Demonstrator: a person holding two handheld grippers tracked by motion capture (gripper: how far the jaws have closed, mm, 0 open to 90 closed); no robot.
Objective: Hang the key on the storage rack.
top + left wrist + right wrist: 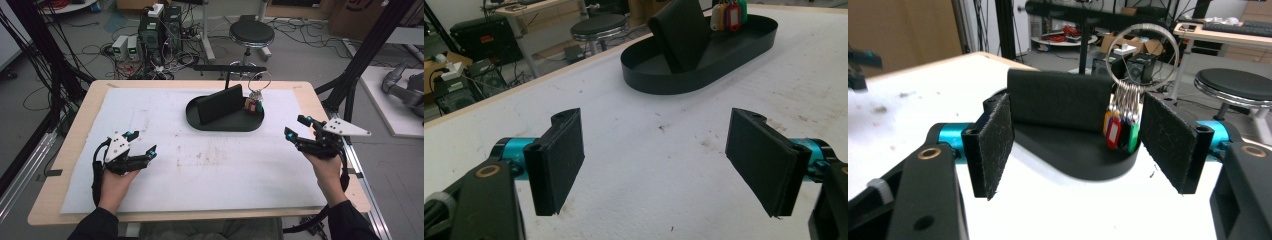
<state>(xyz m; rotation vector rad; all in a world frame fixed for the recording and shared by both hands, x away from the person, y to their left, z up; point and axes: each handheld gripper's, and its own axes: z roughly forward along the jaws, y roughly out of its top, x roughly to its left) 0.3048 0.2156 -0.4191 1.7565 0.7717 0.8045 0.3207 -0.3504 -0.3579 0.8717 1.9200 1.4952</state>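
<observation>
2 grippers, left gripper [142,145] and right gripper [297,127], gape empty; the right should probably approach the key ring [1145,47] squarely over the tray [200,124].

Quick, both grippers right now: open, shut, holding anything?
Left gripper: open, jaws wide apart, holding nothing, over the white table cover.
Right gripper: open, holding nothing, aimed at the black oval tray.

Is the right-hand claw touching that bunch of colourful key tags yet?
Apart. The high view shows bare white mat between the right gripper and the key tags in the black tray.
</observation>
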